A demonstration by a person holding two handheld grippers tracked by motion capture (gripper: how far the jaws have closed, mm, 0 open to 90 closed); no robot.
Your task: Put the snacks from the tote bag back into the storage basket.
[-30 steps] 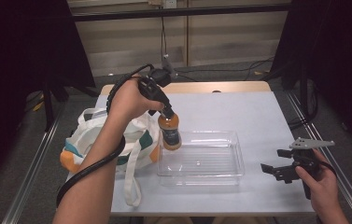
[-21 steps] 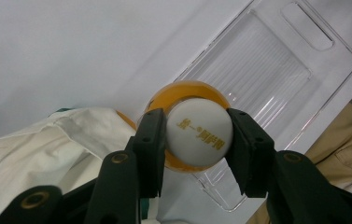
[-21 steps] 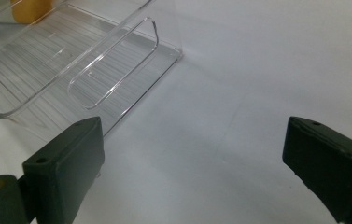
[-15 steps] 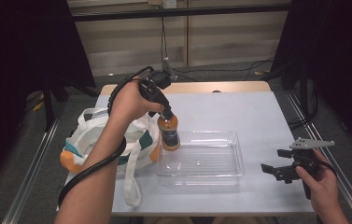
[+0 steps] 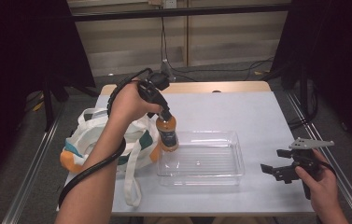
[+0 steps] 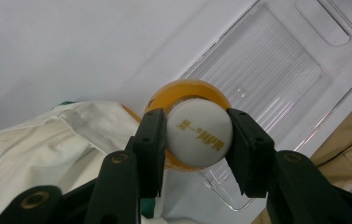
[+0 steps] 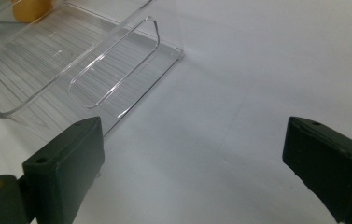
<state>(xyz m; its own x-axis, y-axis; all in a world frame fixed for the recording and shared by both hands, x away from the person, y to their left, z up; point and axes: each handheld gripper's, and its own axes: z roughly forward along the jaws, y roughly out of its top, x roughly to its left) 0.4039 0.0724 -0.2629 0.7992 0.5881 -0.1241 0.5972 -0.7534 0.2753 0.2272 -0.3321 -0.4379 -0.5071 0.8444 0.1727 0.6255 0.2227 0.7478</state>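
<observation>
Under the left claw [image 6: 197, 135], the bottle [image 6: 200, 132] body hides below its cap.

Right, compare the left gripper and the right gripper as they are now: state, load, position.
The left gripper has its jaws shut on the white cap of the orange drink bottle; the right gripper has its jaws wide apart and holds nothing. The left one hangs over the clear plastic tray's left end beside the white cloth bag; the right one sits low, right of the tray. Both have black jaws.

One bottle [image 5: 167, 133], one tray [image 5: 201, 158], one bag [image 5: 94, 140].
</observation>
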